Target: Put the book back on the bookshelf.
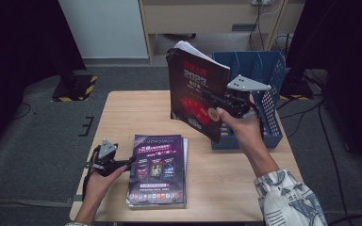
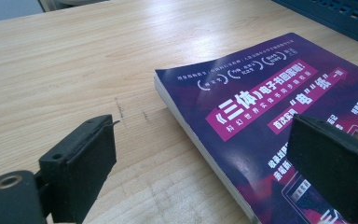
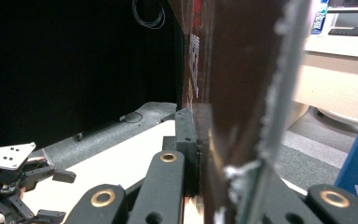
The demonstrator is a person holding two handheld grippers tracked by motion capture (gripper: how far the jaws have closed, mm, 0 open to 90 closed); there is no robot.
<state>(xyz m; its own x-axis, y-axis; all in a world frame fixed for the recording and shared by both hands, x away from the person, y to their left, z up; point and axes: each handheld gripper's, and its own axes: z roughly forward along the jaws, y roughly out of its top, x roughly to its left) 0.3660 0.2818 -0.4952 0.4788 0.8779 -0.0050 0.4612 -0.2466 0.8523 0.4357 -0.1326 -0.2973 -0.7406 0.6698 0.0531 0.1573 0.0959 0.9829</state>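
Above table, right gripper (image 1: 215, 104) clamps dark book (image 1: 195, 94) upright.

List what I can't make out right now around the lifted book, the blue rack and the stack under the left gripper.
- Dark book: its back cover faces away in the high view; the right gripper view shows it edge-on and blurred.
- Blue file rack: the book and right gripper cover its slots in the high view.
- Purple book stack: small print too small in the high view; the left gripper view cuts off its near end.
- Left gripper: far jaw covers part of the cover.
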